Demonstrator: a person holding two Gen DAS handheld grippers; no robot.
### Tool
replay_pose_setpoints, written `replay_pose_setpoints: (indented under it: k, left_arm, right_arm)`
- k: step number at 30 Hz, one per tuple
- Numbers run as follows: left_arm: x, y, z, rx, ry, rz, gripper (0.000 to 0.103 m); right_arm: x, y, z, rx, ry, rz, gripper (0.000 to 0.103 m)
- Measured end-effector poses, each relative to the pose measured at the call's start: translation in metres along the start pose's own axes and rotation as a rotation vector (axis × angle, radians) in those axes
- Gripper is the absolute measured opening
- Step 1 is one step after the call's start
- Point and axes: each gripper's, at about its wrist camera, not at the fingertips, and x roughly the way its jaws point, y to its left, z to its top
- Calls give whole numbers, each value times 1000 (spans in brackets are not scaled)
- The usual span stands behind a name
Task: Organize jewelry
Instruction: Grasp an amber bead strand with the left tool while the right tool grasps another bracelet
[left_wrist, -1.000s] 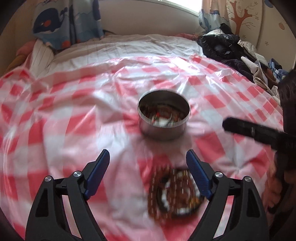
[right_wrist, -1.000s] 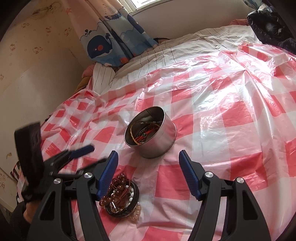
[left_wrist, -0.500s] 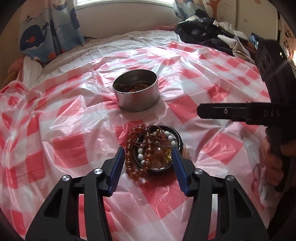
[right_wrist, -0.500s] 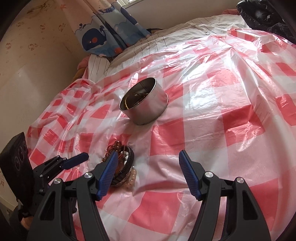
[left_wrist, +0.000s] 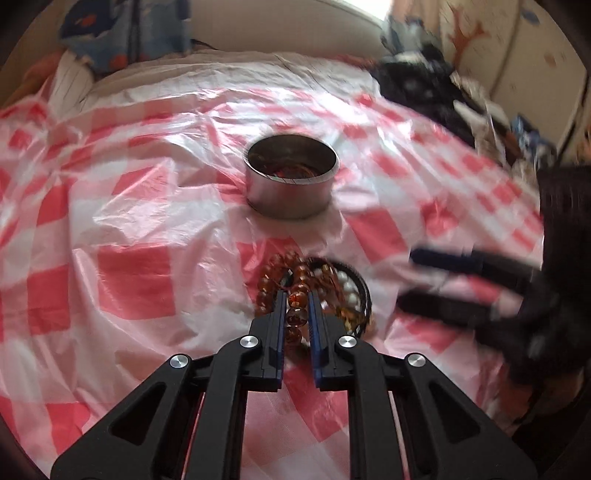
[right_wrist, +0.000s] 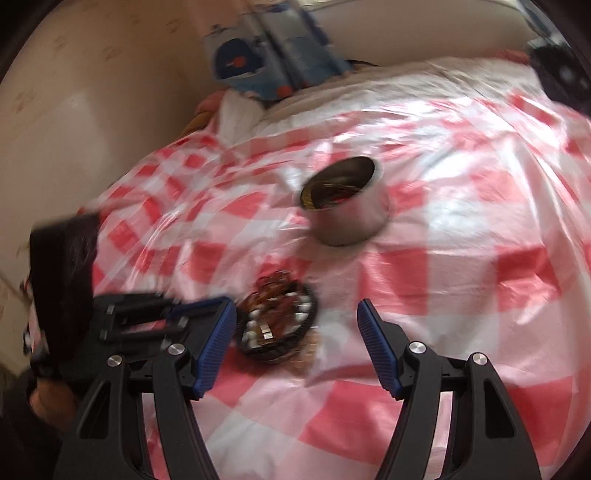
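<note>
Jewelry (left_wrist: 314, 295) lies heaped on the checked plastic sheet (left_wrist: 136, 280) covering the bed, just in front of a round metal tin (left_wrist: 291, 184) that already holds some pieces. The left tool (left_wrist: 297, 314) has just been closing and now pinches a strand of amber beads (left_wrist: 297, 299) between its blue pads; the right tool (right_wrist: 297, 332) stands released, empty, beside the pile. Judgement: the step in hand is lifting the strand to the tin. Raise slowly and straight, since the beads appear tangled with a string of white beads (left_wrist: 349, 291) and a dark ribbed ring (left_wrist: 364, 291) that may drag along; the free tool could steady the remainder. Materials: beads glossy, round and hard, likely to slip; tin smooth, rigid, upright; sheet thin, crinkled and slick, liable to shift under a pull.
</note>
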Motion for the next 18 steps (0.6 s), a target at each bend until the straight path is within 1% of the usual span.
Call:
replay_pose_setpoints:
  k: [1, 3, 4, 5, 8, 10, 12, 13, 14, 15, 18]
  left_arm:
    - [-4, 7, 2, -41, -20, -2, 10]
    - [-10, 18, 4, -103, -49, -12, 10]
    - [-12, 23, 5, -124, -58, -16, 10]
    - [-14, 26, 6, -138, -63, -18, 10]
    - [-13, 29, 9, -149, -65, -21, 10]
    - [-11, 26, 9, -139, -57, -21, 10]
    - [-10, 24, 8, -130, -49, -25, 10]
    - [-9, 23, 8, -127, -44, -23, 10]
    - [-8, 23, 8, -124, -38, -19, 10]
    - [-7, 24, 7, -126, -33, -17, 10]
    - [0, 25, 6, -126, 5, -11, 10]
  right_arm:
    - [3, 5, -2, -19, 11, 9, 65]
    - [12, 13, -3, -48, 30, 29, 55]
    - [15, 16, -2, -58, 39, 41, 47]
    - [18, 18, -2, -68, 43, 43, 42]
    - [28, 22, -2, -91, 68, 26, 39]
    - [37, 22, -4, -100, 98, -4, 39]
    - [43, 21, -5, -107, 110, -26, 33]
    - [46, 21, -4, -110, 116, -40, 27]
    - [47, 20, -4, -112, 115, -59, 18]
    - [47, 17, -4, -99, 114, -58, 11]
    - [38, 6, -2, -31, 78, -11, 10]
